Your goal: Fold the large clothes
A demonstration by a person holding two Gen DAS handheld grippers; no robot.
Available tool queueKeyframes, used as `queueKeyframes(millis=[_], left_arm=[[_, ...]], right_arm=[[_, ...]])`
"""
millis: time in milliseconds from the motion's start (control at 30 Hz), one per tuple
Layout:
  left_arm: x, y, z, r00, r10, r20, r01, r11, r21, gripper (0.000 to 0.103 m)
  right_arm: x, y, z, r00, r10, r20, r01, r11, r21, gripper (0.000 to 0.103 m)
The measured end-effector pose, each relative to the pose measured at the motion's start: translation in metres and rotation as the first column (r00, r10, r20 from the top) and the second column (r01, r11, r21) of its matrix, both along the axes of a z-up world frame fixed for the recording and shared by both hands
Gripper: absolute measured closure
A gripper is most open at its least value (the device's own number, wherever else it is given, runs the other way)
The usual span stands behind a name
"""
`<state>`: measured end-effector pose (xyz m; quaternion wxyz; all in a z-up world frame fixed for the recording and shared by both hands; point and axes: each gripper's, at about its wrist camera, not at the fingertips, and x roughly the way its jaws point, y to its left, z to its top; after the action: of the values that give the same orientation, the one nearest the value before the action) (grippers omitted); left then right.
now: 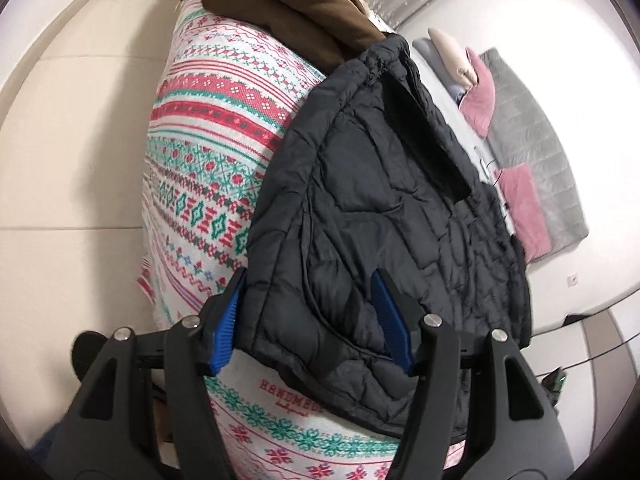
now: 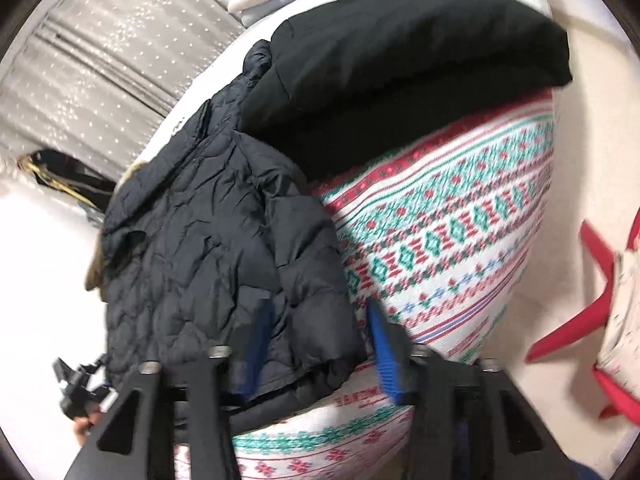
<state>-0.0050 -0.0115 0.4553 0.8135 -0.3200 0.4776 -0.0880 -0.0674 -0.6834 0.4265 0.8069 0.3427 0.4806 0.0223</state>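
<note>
A black quilted puffer jacket lies on a patterned red, green and white blanket. My left gripper is open, its blue-padded fingers straddling the jacket's near left corner. In the right wrist view the same jacket lies crumpled with a fur-trimmed hood at the left. My right gripper is open around the jacket's near right edge; the view is blurred.
A brown garment lies at the blanket's far end. A black folded garment lies beyond the jacket. Pink cushions and a grey blanket lie at the right. A red chair stands right. Pale floor lies left.
</note>
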Motion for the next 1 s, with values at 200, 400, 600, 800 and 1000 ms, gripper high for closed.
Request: queueKeyframes(millis=[200,400,600,800,1000], left_arm=[[-0.005,-0.010,0.002,1.000,0.018,-0.011,-0.017,1.000,0.019,0.072],[-0.011,-0.026,0.019,1.000,0.019,0.011,-0.020,0.993,0.115,0.088],[-0.010,-0.037,0.020,0.999,0.003,0.032,-0.008,0.989,0.151,0.085],[-0.007,-0.027,0.013,1.000,0.030,0.007,-0.030,0.994,0.103,0.090],[-0.026,-0.027,0.034,0.998,0.034,0.060,-0.041,0.992,0.116,0.092]], right_arm=[[-0.005,0.001,-0.005,1.000,0.003,0.012,-0.004,0.998,0.057,0.082],[-0.011,0.004,0.006,0.998,-0.002,0.068,0.000,0.999,0.034,0.094],[-0.008,0.015,0.006,0.998,0.012,0.058,-0.012,1.000,-0.002,0.086],[-0.012,0.003,-0.005,0.998,-0.011,0.069,0.008,0.999,0.039,0.095],[-0.023,-0.004,0.018,0.983,-0.026,0.180,0.011,0.996,0.084,0.098]])
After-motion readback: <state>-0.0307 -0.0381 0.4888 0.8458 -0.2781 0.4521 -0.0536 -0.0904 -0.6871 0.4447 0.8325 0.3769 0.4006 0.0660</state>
